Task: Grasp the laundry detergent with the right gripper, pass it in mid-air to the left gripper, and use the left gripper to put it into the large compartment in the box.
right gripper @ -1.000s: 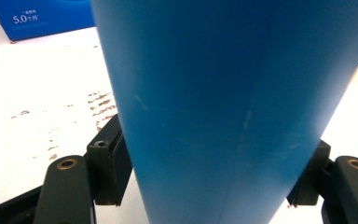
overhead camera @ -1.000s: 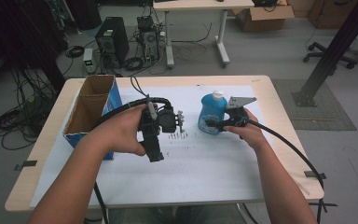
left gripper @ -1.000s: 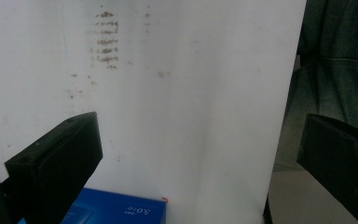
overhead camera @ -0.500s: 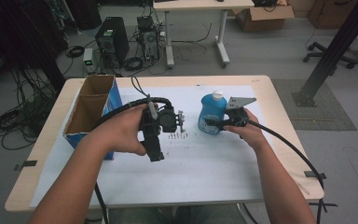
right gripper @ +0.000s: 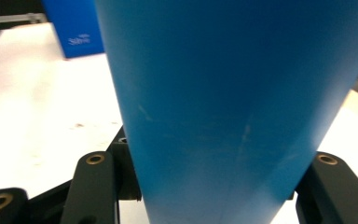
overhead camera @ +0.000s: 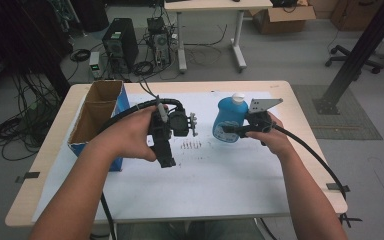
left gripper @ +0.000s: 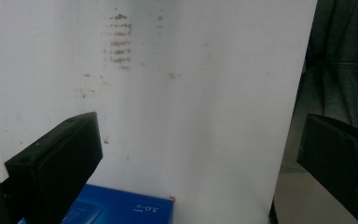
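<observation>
A blue bottle (overhead camera: 226, 120) with a white cap stands out at the table's right centre. My right gripper (overhead camera: 228, 131) is shut on its lower body from the right. In the right gripper view the blue bottle (right gripper: 233, 107) sits tight between both black jaws of the right gripper (right gripper: 212, 161). My left gripper (overhead camera: 166, 161) is held over the middle of the white sheet, pointing back toward the person. In the left gripper view, the left gripper (left gripper: 199, 123) stands open with wide jaws and nothing between them.
An open cardboard box with blue sides (overhead camera: 97, 117) stands at the table's left; the blue box's corner (left gripper: 121, 207) is near the left jaw. A white sheet (overhead camera: 220, 175) with small dark marks covers the wooden table (overhead camera: 310, 150). Cables trail from both grippers.
The right gripper and the blue bottle have risen slightly. The left hand has stayed where it was.
</observation>
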`<act>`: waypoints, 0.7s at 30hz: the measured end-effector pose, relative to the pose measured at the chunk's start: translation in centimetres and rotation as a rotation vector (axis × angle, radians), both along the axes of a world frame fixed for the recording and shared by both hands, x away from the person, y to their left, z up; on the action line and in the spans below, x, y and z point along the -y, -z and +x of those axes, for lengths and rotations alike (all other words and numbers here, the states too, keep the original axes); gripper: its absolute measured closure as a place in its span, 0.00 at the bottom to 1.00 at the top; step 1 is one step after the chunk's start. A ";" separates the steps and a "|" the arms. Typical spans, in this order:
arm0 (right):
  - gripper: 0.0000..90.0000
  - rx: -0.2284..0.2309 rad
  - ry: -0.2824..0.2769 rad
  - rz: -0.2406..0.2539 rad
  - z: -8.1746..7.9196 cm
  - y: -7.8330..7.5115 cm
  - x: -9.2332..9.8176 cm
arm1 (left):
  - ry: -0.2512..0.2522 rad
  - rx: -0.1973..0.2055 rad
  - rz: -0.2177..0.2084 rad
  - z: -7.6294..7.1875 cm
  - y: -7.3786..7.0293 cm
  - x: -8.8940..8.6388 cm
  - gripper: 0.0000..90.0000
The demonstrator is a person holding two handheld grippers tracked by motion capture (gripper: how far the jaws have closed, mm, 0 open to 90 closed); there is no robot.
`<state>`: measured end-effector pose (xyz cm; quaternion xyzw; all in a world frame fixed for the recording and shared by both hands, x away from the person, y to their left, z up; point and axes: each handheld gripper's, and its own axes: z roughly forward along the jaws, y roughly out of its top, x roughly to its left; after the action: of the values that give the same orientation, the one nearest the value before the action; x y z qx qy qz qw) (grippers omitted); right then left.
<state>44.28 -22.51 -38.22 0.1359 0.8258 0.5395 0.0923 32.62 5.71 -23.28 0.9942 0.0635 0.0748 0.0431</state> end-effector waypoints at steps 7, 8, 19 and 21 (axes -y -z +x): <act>0.49 0.018 -0.119 -0.046 -2.0 -2.4 -0.8 | -0.006 0.011 -0.008 0.5 -0.9 0.0 0.00; 0.49 0.022 -0.131 -0.050 -2.2 -2.6 -0.9 | -0.008 0.012 -0.009 0.6 -1.1 0.0 0.00; 0.49 0.031 -0.277 -0.059 -5.1 -3.8 -3.4 | -0.008 0.008 -0.015 0.9 -2.1 0.1 0.00; 0.49 0.031 -0.301 -0.059 -5.7 -3.9 -4.0 | -0.003 0.003 -0.014 0.9 -2.2 0.2 0.00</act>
<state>38.58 -18.50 -34.29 -0.0006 0.8507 0.5250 0.0269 33.55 5.55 -21.06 0.9937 0.0657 0.0759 0.0502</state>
